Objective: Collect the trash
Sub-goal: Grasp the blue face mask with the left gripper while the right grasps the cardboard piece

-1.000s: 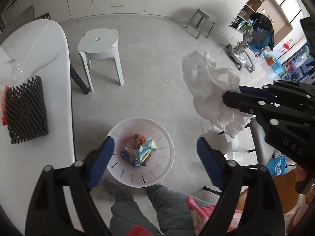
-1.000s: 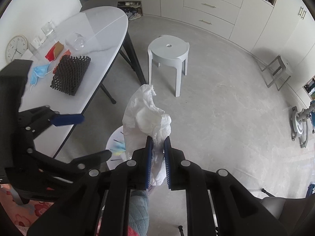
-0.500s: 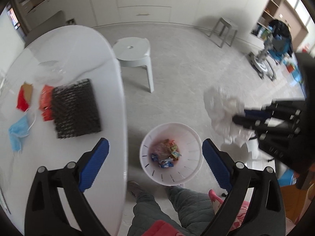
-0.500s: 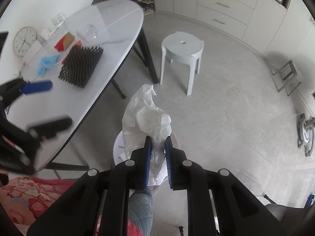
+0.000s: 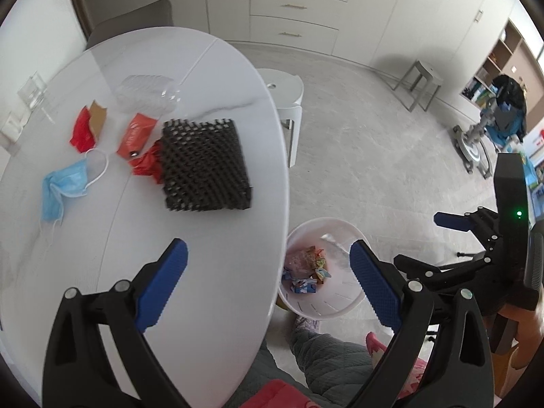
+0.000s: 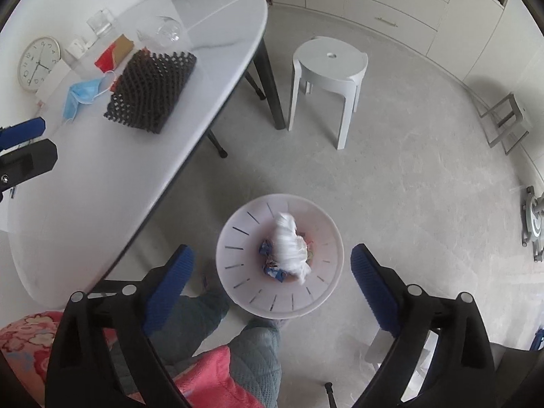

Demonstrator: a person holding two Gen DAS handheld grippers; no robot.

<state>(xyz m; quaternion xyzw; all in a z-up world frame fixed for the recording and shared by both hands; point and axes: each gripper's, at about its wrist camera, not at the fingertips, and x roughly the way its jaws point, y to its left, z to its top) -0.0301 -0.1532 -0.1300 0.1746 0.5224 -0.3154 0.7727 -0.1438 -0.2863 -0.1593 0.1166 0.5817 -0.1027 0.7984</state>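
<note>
The white bin (image 6: 238,272) stands on the floor by the table's edge, holding coloured wrappers (image 5: 306,272). My right gripper (image 6: 272,258) hangs above it, its jaws opening with nothing pressed between them. Free of the pads, a crumpled white plastic bag (image 6: 289,248) lies blurred in the bin. My left gripper (image 5: 267,251) is open and empty over the near edge of the white table (image 5: 204,272). On that table lie a black foam mesh (image 5: 204,166), a blue face mask (image 5: 57,187), red wrappers (image 5: 136,132) and a clear plastic container (image 5: 146,91).
A white stool (image 6: 329,64) stands beyond the bin, and a grey stool (image 6: 503,122) further right. The person's legs (image 6: 244,350) are just below the bin. A clock (image 6: 37,64) and a glass (image 6: 100,22) sit at the table's far side. Cabinets line the back wall.
The right gripper has opened and let go of the white bag, which dropped into the bin. The left gripper has swung from over the bin to over the table.
</note>
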